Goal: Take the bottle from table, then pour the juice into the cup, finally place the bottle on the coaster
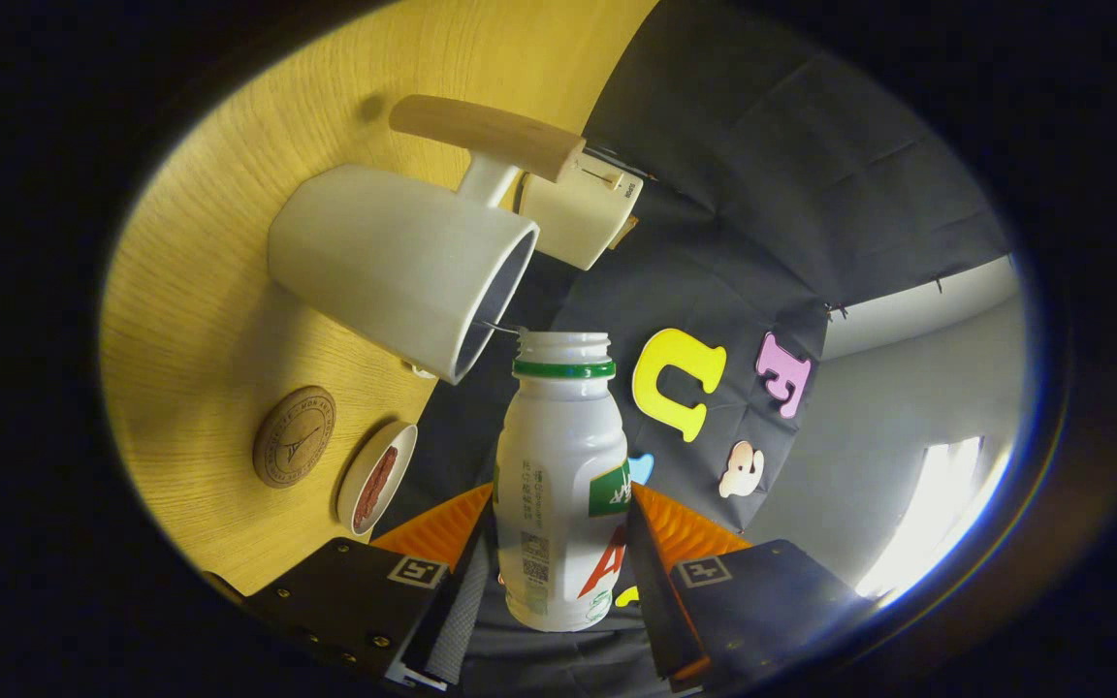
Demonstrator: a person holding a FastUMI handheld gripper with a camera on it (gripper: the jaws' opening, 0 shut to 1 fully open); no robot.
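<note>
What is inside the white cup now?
The white cup shows a dark inner wall; any juice is hidden. The gripper is shut on the bottle, whose open mouth sits at the cup's rim.

Gripper (558, 543) fingers clamp the white bottle (563, 485) on both sides. Its open, green-ringed mouth sits at the rim of the white cup (394, 262). The round coaster (294, 435) lies on the wooden table (200, 320), beside a small dish (377, 477).
</note>
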